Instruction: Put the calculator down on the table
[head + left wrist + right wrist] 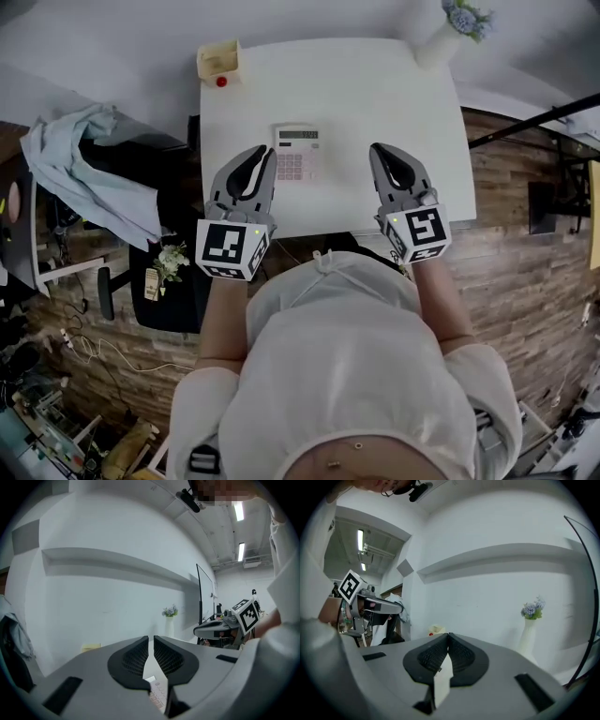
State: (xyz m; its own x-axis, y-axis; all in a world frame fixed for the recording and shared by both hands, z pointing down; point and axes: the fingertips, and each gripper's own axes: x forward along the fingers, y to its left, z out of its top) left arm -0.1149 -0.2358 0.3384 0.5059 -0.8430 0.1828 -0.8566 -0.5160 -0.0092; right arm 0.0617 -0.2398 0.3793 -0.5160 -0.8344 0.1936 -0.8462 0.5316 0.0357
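Note:
A white calculator (pixel 296 153) with pink keys lies flat on the white table (pixel 375 94), near its front edge. Both grippers hang above that edge, one on each side of it, and neither touches it. My left gripper (pixel 263 151) is just left of the calculator. Its jaws are nearly together with only a thin slit and nothing between them. In the left gripper view the calculator (pixel 157 692) shows below the left gripper (pixel 151 637). My right gripper (pixel 379 148) is to the right, with the tips of the right gripper (pixel 448 633) touching and empty.
A yellow box (pixel 218 61) with a red piece sits at the table's far left corner. A white vase with flowers (pixel 442 36) stands at the far right corner. Left of the table is a dark chair draped with pale cloth (pixel 89 164). The floor is wooden.

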